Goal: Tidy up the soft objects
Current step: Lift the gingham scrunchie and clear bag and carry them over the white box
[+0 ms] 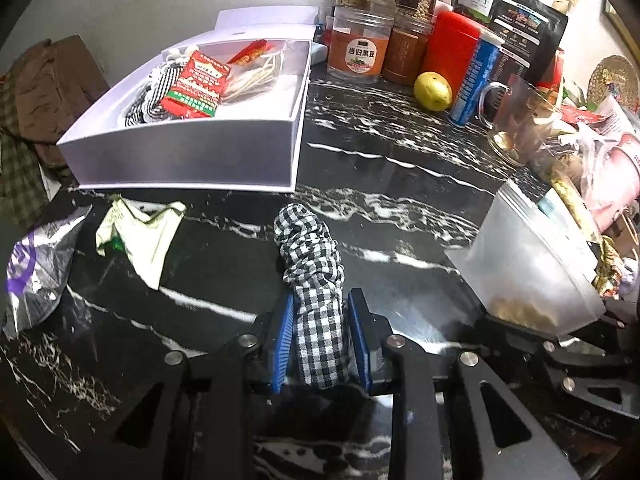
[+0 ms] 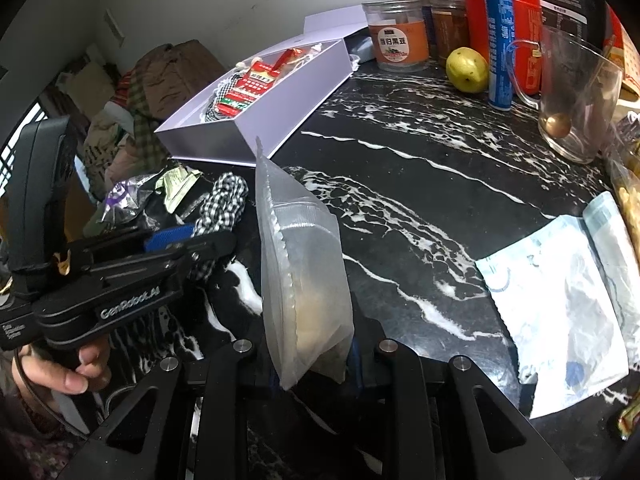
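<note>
My left gripper (image 1: 320,320) is shut on a black-and-white checked cloth (image 1: 312,264), which stretches forward over the black marble table (image 1: 400,184); the cloth also shows in the right wrist view (image 2: 222,200). My right gripper (image 2: 316,344) is shut on a frosted plastic pouch (image 2: 304,264) with pale contents, held upright; the pouch also shows in the left wrist view (image 1: 532,264). An open white box (image 1: 180,152) at the back left holds a checked cloth, a red packet (image 1: 196,84) and a clear bag; the box also shows in the right wrist view (image 2: 248,128).
A pale green wrapper (image 1: 140,236) and a silver-purple bag (image 1: 36,276) lie at the left. Jars (image 1: 358,48), a red tin, a lemon (image 1: 432,90), a blue tube and a glass mug (image 1: 516,120) stand at the back. White-blue packets (image 2: 560,308) lie at the right.
</note>
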A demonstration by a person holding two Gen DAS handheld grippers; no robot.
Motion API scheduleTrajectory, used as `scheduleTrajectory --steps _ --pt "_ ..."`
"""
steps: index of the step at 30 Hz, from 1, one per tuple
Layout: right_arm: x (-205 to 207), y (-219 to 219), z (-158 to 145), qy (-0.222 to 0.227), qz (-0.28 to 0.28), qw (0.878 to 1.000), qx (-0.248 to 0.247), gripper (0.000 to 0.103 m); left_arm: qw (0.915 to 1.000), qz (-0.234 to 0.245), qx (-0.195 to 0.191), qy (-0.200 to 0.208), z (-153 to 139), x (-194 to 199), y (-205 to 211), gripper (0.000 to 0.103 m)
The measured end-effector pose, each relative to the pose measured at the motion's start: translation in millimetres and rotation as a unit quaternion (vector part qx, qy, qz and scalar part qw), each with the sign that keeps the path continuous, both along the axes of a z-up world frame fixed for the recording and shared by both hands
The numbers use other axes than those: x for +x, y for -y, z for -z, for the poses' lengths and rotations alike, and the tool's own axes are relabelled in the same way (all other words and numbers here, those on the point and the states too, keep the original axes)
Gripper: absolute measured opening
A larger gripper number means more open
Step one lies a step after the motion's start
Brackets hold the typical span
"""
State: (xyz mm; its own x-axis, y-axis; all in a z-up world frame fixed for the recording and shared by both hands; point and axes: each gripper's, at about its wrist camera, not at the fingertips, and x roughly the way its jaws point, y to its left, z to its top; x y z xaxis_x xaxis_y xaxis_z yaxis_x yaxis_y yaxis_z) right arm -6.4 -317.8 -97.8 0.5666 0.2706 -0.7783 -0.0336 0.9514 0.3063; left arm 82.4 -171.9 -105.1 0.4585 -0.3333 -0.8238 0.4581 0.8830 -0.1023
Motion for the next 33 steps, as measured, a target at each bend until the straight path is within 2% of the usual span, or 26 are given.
scheduleTrajectory --steps 5,7,9,14,16,22,33 --pt "3 1 0 0.001 0.001 1.000 0.001 0.028 0.9999 -0.004 0.003 0.010 1 5 2 0.027" --pt "5 1 -1 0.003 0.002 1.000 -0.001 0.037 0.9999 -0.004 -0.008 0.014 2 5 1 0.027" --pt "5 0 -4 0.009 0.002 1.000 -0.002 0.039 0.9997 0.004 -0.005 0.022 2 3 1 0.026" --pt "8 -4 -9 0.027 -0.002 1.000 -0.005 0.039 0.9996 0.016 -0.006 0.025 2 1 1 0.021" --pt "8 -5 -9 0.029 0.000 1.000 -0.001 0.030 0.9995 0.021 -0.011 0.021 2 -1 1 0.021" --pt "4 -9 -12 0.037 -0.002 0.999 0.000 0.029 0.9989 0.038 -0.014 0.025 -2 -12 2 0.021" --pt "-9 -12 -23 0.049 0.003 0.999 0.006 0.029 0.9968 0.047 -0.031 0.056 -29 -32 -5 0.021"
